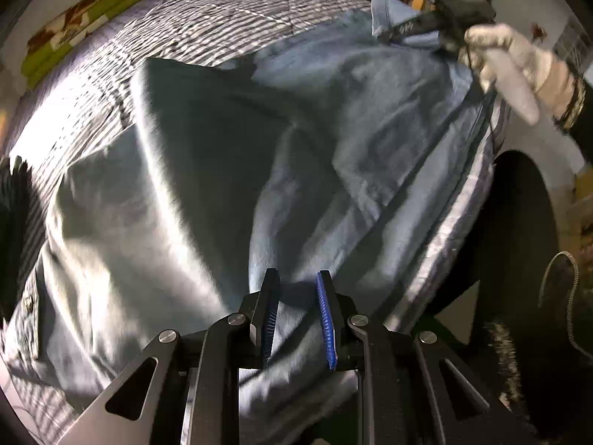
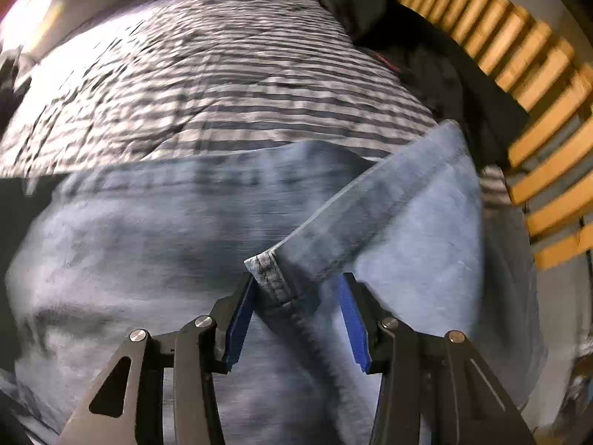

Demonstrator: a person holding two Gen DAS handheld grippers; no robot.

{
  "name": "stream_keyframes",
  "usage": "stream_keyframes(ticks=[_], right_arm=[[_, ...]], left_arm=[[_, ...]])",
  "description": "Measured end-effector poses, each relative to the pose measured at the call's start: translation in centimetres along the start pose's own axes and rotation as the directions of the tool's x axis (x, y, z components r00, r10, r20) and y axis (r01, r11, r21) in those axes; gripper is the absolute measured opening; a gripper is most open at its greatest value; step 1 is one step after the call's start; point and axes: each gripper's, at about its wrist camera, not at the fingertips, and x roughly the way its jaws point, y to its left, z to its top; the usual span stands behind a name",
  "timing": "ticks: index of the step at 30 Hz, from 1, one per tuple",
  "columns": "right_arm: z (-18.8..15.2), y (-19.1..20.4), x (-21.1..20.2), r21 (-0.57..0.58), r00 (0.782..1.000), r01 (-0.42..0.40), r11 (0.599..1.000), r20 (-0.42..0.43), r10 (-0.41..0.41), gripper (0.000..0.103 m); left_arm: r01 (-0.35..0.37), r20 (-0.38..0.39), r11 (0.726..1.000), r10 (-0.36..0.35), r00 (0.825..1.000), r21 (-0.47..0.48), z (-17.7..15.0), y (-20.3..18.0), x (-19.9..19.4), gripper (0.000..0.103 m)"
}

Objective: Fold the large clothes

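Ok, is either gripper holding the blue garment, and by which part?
Nothing is held. Its hem corner lies loose in the open right gripper; the left gripper is open too.

at the bottom of each wrist view we see our grippers, left gripper (image 1: pixel 296 311) and right gripper (image 2: pixel 298 319), built of matte black angular linkages with silver round screws (image 1: pixel 168 336) and ribbed blue pads (image 1: pixel 326 319) lining the fingers. at the upper right of the left view we wear a white glove (image 1: pixel 515 63) with a dark striped cuff (image 1: pixel 572 105).
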Motion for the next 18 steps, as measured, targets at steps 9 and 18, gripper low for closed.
stream_keyframes(ticks=[9, 18], right_arm=[[-3.6, -13.6, -6.8, 0.373, 0.983, -0.117, 0.92, 0.174, 0.055, 0.006], [-10.7, -25.0, -4.5, 0.669, 0.985, -0.156, 0.727, 0.157, 0.067, 0.006]], left_arm=[[-0.011, -0.015, 0.994, 0.013, 1.0, 0.109, 0.9, -2.5, 1.4, 0.022], [-0.028, -0.033, 0.988, 0.034, 0.999, 0.152, 2.4, -4.4, 2.9, 0.025]])
